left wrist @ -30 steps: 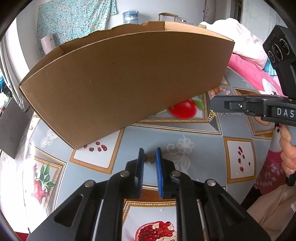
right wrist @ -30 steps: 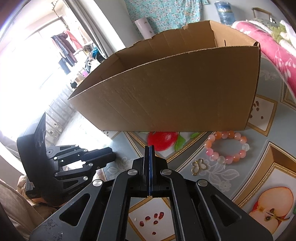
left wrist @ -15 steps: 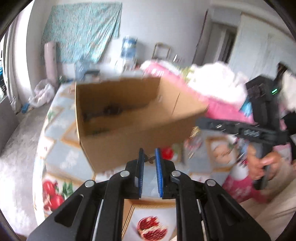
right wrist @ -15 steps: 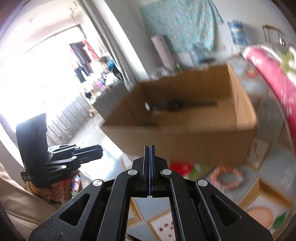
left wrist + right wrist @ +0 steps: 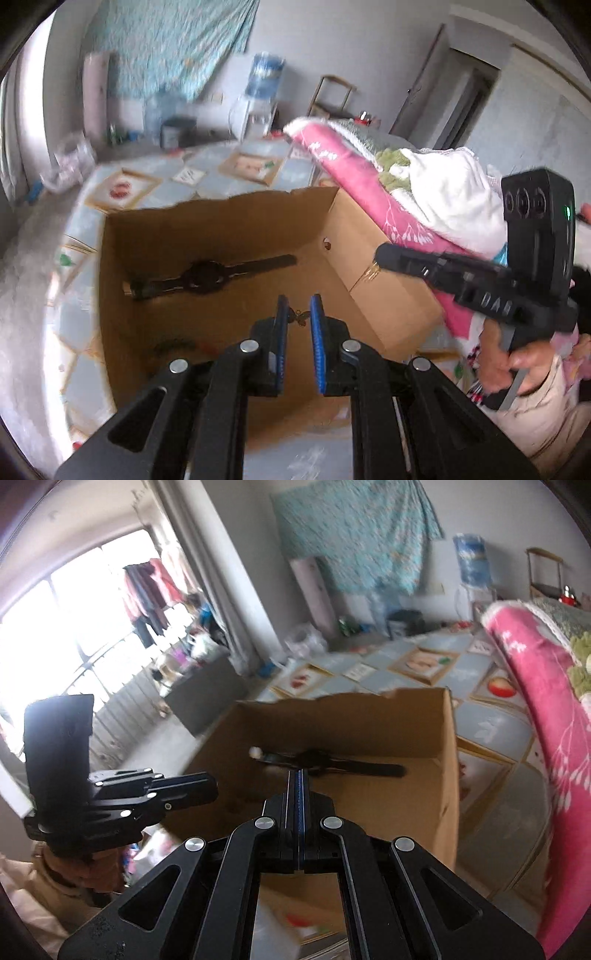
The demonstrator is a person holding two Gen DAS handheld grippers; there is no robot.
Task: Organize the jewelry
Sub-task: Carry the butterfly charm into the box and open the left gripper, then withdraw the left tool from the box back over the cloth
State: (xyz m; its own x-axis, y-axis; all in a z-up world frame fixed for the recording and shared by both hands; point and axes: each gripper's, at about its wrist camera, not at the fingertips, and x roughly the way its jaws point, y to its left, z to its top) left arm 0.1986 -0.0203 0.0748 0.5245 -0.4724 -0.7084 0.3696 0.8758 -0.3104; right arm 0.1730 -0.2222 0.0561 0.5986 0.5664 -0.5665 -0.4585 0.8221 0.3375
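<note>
My left gripper (image 5: pixel 298 310) hangs above the open cardboard box (image 5: pixel 221 229), its blue pads narrowly apart and shut on a small bronze butterfly pendant (image 5: pixel 300 317). A black wristwatch (image 5: pixel 207 277) lies on the box floor, also in the right wrist view (image 5: pixel 325 762). My right gripper (image 5: pixel 296 775) is fully shut and held over the box (image 5: pixel 448 753); in the left wrist view a small gold piece (image 5: pixel 370 272) dangles from its tip (image 5: pixel 384 254) over the box's right rim. The left gripper shows at the left of the right wrist view (image 5: pixel 199 794).
The box stands on a fruit-patterned tablecloth (image 5: pixel 147 184). A pink blanket (image 5: pixel 369 192) with white cloth lies right of the box, also in the right wrist view (image 5: pixel 546 701). A dark item (image 5: pixel 173 345) lies in the box's near part.
Both grippers have risen from table level to above the box, so its inside with the watch now shows. The bead bracelet and table pendant are out of view.
</note>
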